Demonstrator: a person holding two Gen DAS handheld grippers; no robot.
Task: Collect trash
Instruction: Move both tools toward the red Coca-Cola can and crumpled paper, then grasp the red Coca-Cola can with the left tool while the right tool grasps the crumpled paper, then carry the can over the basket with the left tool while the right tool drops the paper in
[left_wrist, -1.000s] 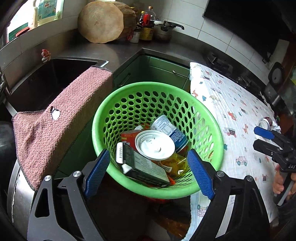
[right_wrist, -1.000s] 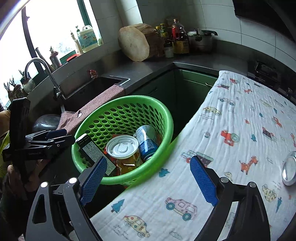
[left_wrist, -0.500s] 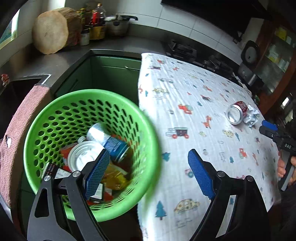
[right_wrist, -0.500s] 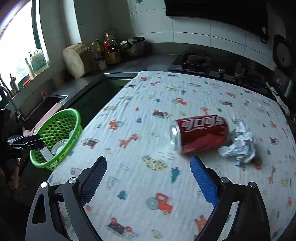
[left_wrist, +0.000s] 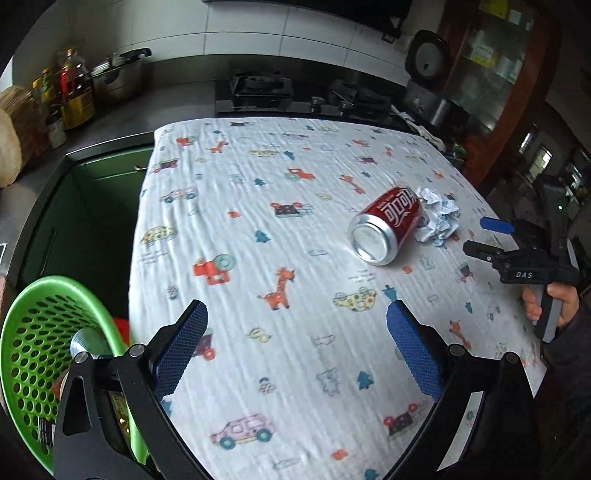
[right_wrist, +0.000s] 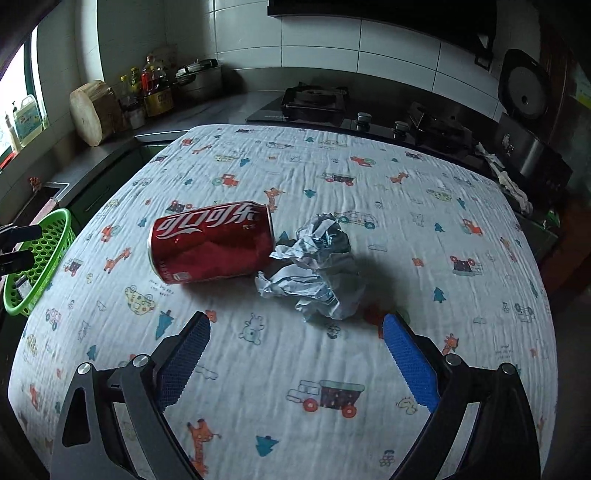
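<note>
In the right wrist view the red can (right_wrist: 212, 242) lies on its side left of centre, long axis running left to right, touching the crumpled paper (right_wrist: 314, 266) at centre, just above the right claw (right_wrist: 295, 354). Both sit on the cloth-covered counter (right_wrist: 424, 177). The left claw (left_wrist: 297, 347) is farther off. Both claws are empty and opening wide. The can looks slightly dented.

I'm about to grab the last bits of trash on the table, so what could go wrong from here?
The red can lies on its side, so it may roll off if the right tongs nudge it. The crumpled paper touches the can and could get dragged along. The green basket sits past the table edge, so a drop could miss.
</note>
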